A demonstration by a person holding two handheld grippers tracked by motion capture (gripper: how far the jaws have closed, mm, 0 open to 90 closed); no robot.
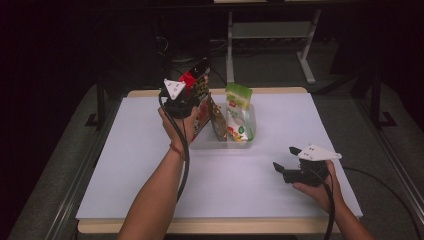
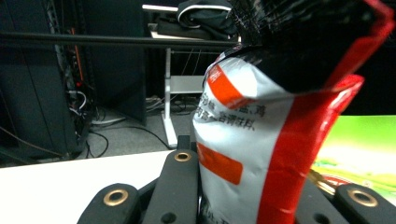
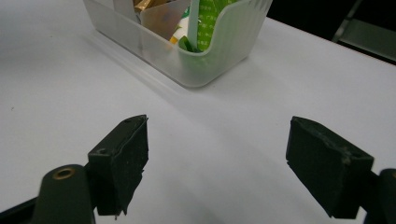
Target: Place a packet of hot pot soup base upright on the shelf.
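Currently left gripper (image 1: 192, 82) is clamped on a red-and-white snack bag (image 2: 261, 140); fingers (image 2: 180, 186) pinch its lower edge, pack standing upright between them. In the high view the bag (image 1: 200, 85) is lifted above the left end of the clear plastic bin (image 1: 200, 142), which sits mid-tabletop (image 1: 150, 170) toward the far side. Bag's upper part is black, red band down one side, white panel with orange blocks and printed text facing the left gripper view.

Bin already holds a brown-gold pouch (image 1: 218, 120) and a green-and-white pouch (image 1: 239, 112), both upright, green one at the right end and sticking above the rim. Same green pouch shows as a blur (image 2: 359, 144) behind the held bag.

Right gripper (image 1: 287, 165) rests low over the tabletop near the right front, well apart from the bin. Its fingers (image 3: 121, 158) are spread wide, nothing between them, pointed at the bin's rounded corner (image 3: 219, 56); green pack (image 3: 210, 18) visible through the wall.
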